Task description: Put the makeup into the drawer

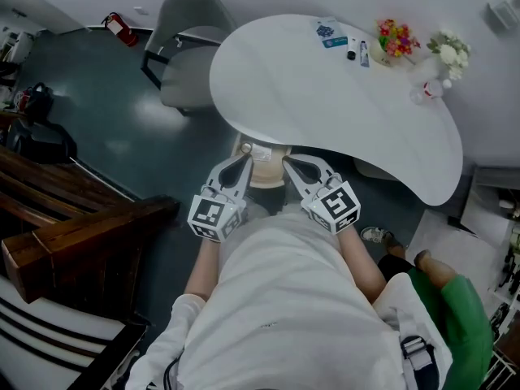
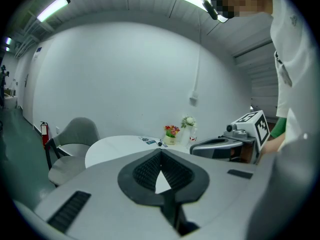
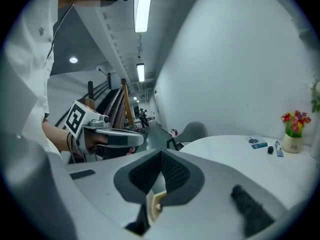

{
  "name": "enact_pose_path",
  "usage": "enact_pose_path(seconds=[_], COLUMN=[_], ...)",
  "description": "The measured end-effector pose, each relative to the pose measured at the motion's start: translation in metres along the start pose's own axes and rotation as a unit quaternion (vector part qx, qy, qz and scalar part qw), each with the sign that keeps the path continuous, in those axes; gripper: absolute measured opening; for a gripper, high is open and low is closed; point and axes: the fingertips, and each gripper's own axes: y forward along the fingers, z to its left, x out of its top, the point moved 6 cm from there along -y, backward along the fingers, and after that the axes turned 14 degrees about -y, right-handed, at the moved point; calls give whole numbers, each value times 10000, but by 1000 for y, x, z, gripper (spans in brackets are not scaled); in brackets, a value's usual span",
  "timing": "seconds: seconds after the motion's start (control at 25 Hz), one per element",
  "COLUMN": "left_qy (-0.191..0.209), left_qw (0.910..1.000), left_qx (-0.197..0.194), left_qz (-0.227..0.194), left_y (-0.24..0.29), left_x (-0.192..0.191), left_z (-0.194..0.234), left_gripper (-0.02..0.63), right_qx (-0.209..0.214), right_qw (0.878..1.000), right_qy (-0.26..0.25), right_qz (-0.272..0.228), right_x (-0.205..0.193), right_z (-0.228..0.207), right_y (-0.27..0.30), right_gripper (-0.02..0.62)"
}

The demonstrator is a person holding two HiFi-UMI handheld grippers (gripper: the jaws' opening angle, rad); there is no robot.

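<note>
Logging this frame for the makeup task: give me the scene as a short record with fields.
left tool: shut, empty, near the front edge of the table
right tool: shut, empty, beside the left tool
makeup: small items at the table's far end, untouched
flowers: potted, right of the makeup
chair: grey, left of the table

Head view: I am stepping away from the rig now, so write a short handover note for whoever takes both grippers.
Left gripper: shut, empty.
Right gripper: shut, nothing gripped.
Both at the near edge of the white curved table.
Makeup: flat blue packets, small black bottle and pale tube lie at the far end by the pot of colourful flowers.
Done: none visibly stowed.
To do: carry them to the drawer; the beige unit under the table may hold it.
</note>
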Motion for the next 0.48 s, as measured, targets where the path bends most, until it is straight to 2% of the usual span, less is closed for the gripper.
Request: enact_pose_path(seconds=[0.48], left_qy=[13], left_qw=[10000], left_qx=[28], left_qz=[45], left_y=[-2], left_x=[0], left_z=[-2], left_gripper=[9], right_qx=[-117], right_qw=[9999], right_qy=[-72], right_qz=[27], right_x=[1], right_z=[-4], right_y=[-2], right_gripper=[11])
